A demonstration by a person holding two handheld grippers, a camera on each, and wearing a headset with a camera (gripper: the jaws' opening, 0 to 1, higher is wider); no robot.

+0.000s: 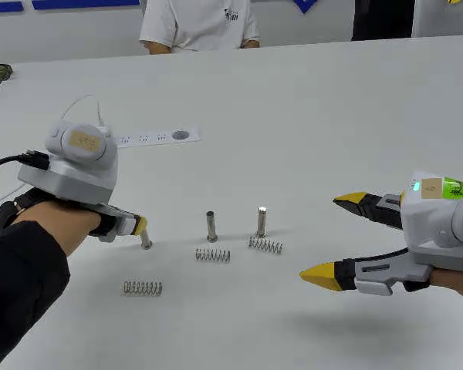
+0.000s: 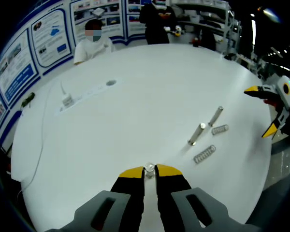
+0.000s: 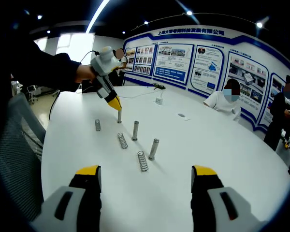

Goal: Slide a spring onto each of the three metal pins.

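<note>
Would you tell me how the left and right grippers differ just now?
The left gripper is shut on the leftmost pin; the right gripper stands wide open, holding nothing. The left gripper is at the pins; the right gripper is off to the side. Both have yellow tips.

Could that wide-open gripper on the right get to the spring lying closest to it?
Probably yes. The right gripper is open, and just bare table lies between it and the spring; the upright pin stands past the spring, not in the way.
</note>
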